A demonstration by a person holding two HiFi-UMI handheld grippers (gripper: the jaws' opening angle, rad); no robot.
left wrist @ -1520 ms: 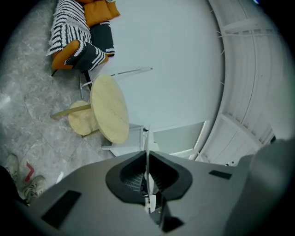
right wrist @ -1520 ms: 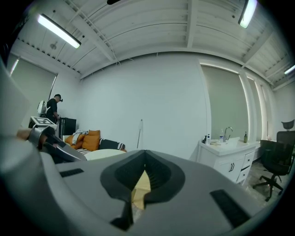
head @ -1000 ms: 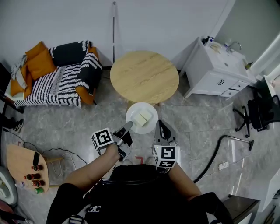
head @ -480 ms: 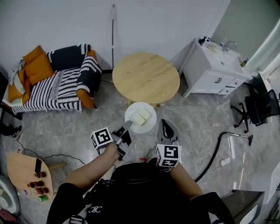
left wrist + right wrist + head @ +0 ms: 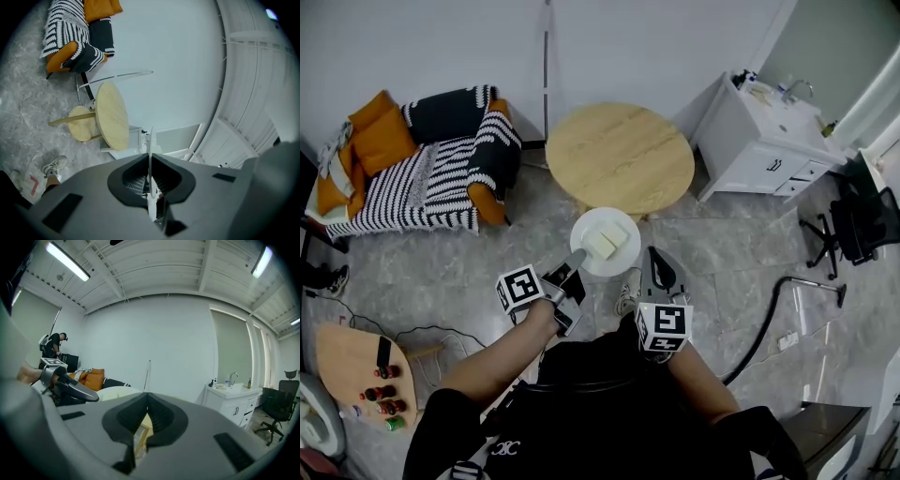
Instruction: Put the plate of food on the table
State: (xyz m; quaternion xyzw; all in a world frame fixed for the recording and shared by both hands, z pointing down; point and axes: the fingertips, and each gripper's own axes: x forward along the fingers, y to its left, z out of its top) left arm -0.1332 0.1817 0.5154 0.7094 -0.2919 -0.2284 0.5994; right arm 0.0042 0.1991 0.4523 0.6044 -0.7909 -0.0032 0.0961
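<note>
Plate (image 5: 620, 263) with pale food blocks (image 5: 607, 243) is in the air over the floor, just short of the table (image 5: 621, 157). Left gripper (image 5: 576, 259) pinches its near rim, jaws narrow. Right gripper (image 5: 654, 256) closed, empty, beside. Step: transport. Next, likely: advance over tabletop, keep level, lower.

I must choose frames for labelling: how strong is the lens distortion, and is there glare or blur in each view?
Head view: sharp, evenly lit, mild bending at the edges; the plate is clear. Left gripper view: strong fisheye, dark corners, scene rolled sideways, round table on edge. Right gripper view: ceiling lamps glare; curved walls.
</note>
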